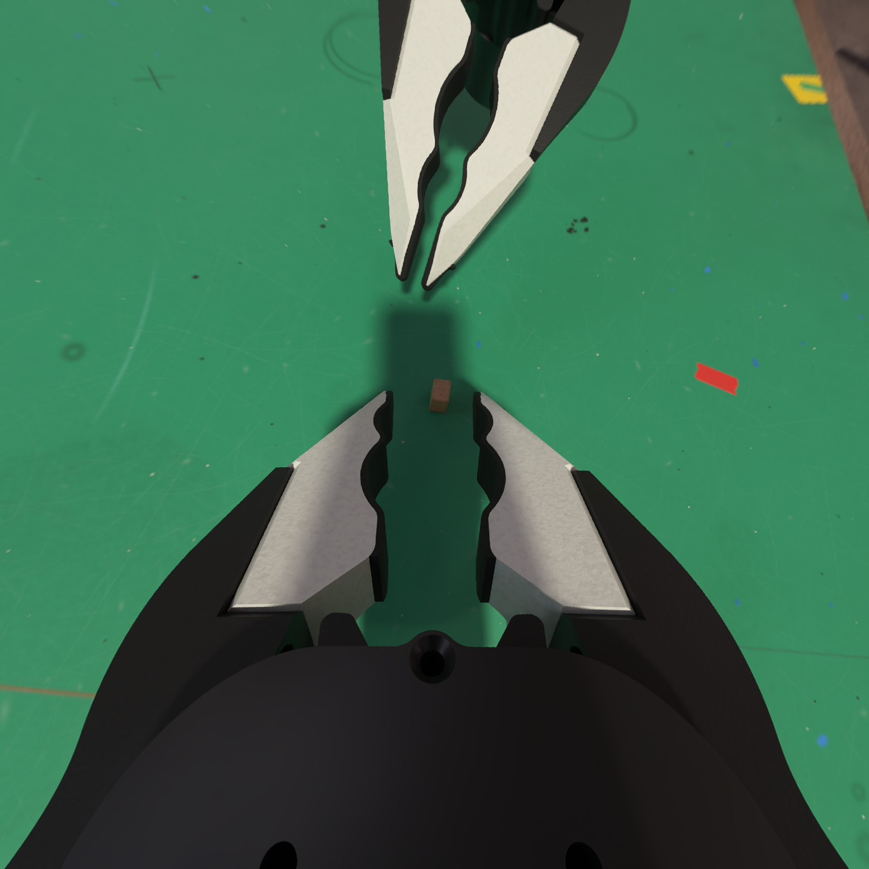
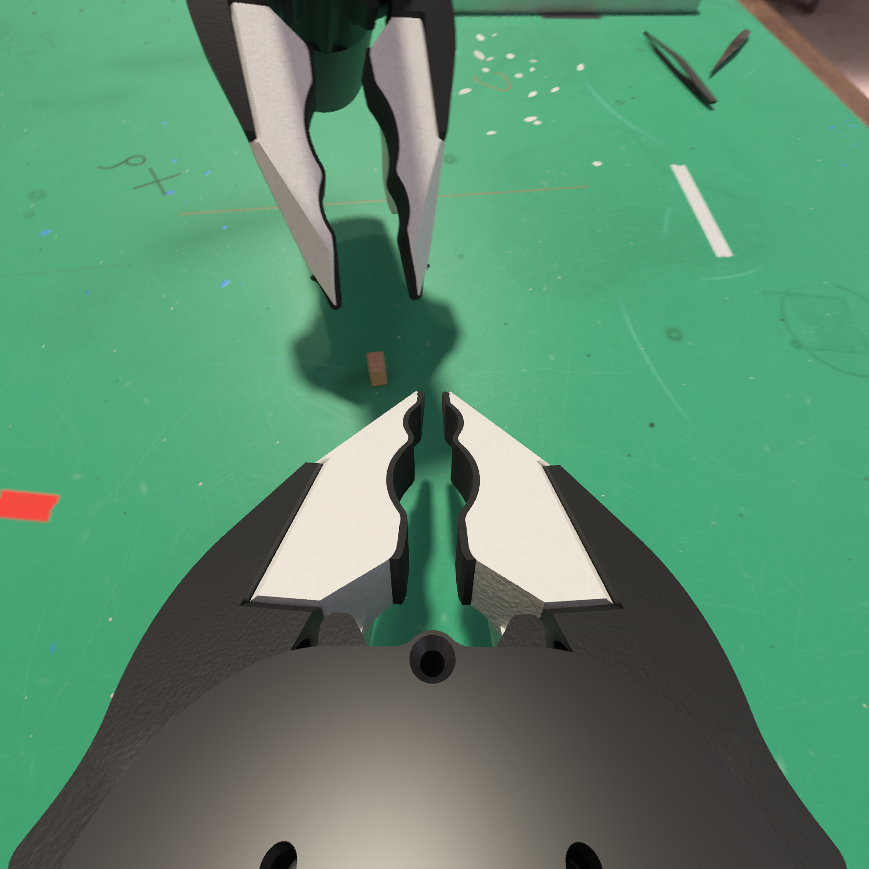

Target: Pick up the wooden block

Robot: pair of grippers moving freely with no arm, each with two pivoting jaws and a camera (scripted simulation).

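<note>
A small brown wooden block (image 1: 440,395) stands on the green mat, in shadow. In the left wrist view my left gripper (image 1: 431,397) is open, and the block shows between its fingertips, lower down on the mat and nearer the right finger. In the right wrist view the same block (image 2: 377,368) lies just ahead and a little left of my right gripper (image 2: 433,397), whose fingers are nearly together and empty. The right gripper also shows at the top of the left wrist view (image 1: 416,281). The left gripper also shows at the top of the right wrist view (image 2: 375,301), hovering above the block.
A red tape piece (image 1: 716,378) lies on the green mat (image 1: 188,282), also in the right wrist view (image 2: 28,505). A yellow marker (image 1: 805,88) sits near the brown table edge (image 1: 841,117). A white strip (image 2: 700,209), white specks and dark thin shapes (image 2: 682,70) lie farther off.
</note>
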